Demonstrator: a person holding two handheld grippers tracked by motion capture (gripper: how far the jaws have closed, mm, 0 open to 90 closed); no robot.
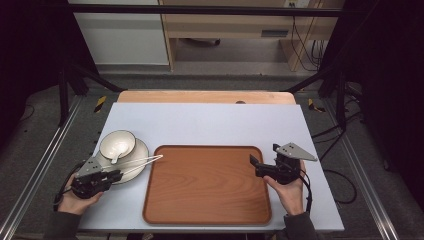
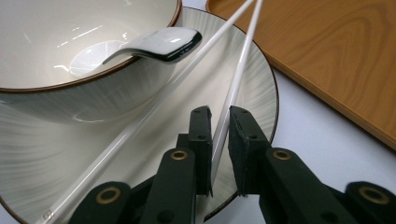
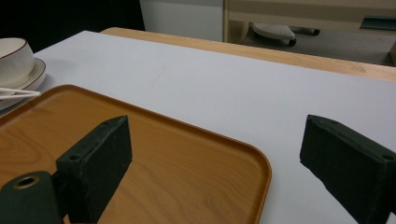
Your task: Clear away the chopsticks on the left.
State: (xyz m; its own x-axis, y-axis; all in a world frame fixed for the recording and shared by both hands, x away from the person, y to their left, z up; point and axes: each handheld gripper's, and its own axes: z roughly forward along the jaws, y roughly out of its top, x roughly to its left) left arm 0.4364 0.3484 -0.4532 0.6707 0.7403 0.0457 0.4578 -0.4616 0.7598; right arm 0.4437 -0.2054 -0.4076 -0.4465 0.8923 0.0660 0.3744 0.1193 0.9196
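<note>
A cream bowl (image 1: pixel 118 143) with a brown rim stands on a ribbed plate (image 1: pixel 140 152) at the table's left. A white spoon (image 2: pixel 161 43) leans over the bowl's rim. Two white chopsticks (image 1: pixel 145 162) lie across the plate, their tips reaching the edge of the wooden tray (image 1: pixel 207 183). My left gripper (image 2: pixel 219 115) is low over the plate's near edge, its jaws shut on the right chopstick (image 2: pixel 232 93); the other chopstick (image 2: pixel 140 126) runs past on the left. My right gripper (image 3: pixel 215 140) is open at the tray's right edge, one jaw over the tray (image 3: pixel 154 154), one over the table.
The pale table top (image 1: pixel 210 122) stretches behind the tray, with a wooden strip (image 1: pixel 205 96) along its far edge. Dark frame posts and cables stand off both sides. A person's hands hold both grippers near the front edge.
</note>
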